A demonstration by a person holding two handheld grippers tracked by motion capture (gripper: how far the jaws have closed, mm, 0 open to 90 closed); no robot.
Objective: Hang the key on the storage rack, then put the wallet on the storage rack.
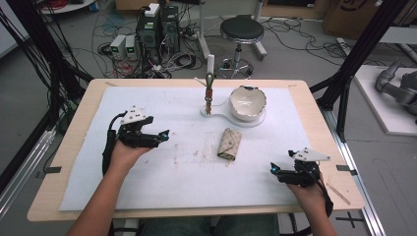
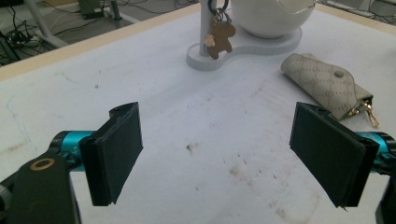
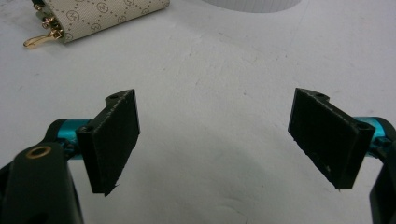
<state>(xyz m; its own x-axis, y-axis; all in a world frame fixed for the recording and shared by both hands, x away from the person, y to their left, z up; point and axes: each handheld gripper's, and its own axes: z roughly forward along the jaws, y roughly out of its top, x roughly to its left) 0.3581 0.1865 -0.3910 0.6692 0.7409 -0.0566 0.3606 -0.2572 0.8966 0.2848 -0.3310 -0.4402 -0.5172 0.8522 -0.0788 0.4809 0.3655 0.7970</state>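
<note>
Beige monogram-patterned fabric key pouch (image 1: 229, 143) with gold clasp lies flat mid-table on white mat (image 1: 147, 182), between both grippers, touching neither. Left gripper (image 1: 164, 134) jaws wide apart, nothing between; right gripper (image 1: 273, 169) same. Behind pouch, white ceramic bowl (image 1: 248, 102) on white stand (image 1: 255, 120), inside looks bare; brown bear keychain (image 2: 219, 39) hangs on its post.

Robotics lab, black frame posts (image 1: 364, 46) around table (image 1: 74, 123), computer towers (image 1: 157, 29) amid floor cables (image 1: 118, 22), round stool (image 1: 241, 30), cardboard box (image 1: 351, 14)
</note>
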